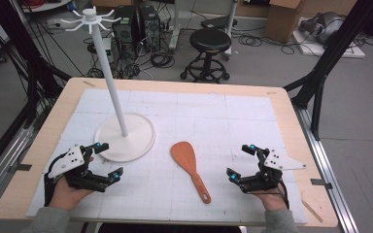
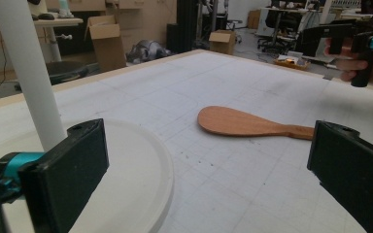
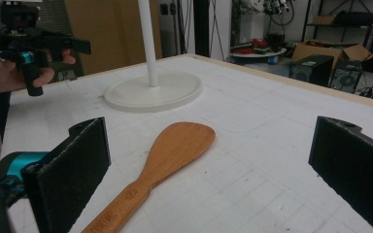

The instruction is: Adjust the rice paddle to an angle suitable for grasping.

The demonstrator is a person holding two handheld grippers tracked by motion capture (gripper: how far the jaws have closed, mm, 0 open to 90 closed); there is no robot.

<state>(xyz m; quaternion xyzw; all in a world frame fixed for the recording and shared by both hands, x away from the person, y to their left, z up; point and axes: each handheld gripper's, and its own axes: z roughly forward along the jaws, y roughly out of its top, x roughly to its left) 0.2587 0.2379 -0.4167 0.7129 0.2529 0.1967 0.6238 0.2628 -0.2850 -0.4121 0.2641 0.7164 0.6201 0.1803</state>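
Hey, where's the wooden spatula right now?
In the high view the wooden spatula lies flat on the white mat, between the left gripper and right gripper, just right of the white stand's round base.

A wooden spatula (image 1: 189, 167) lies in the lower middle, between the open left hand-held gripper (image 1: 106, 162) and right hand-held gripper (image 1: 240, 162).

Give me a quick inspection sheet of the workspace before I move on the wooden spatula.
Surface: white gridded mat on a wooden table, faint scuffs.
Job's things: wooden spatula flat on the mat, untouched; white hook stand upright to its left.
Clutter: nothing seen.
Grippers: left tongs open by the stand's base; right tongs open, right of the spatula.
Cables: one trails from each gripper.
Surroundings: black stool, cardboard boxes, floor cables.
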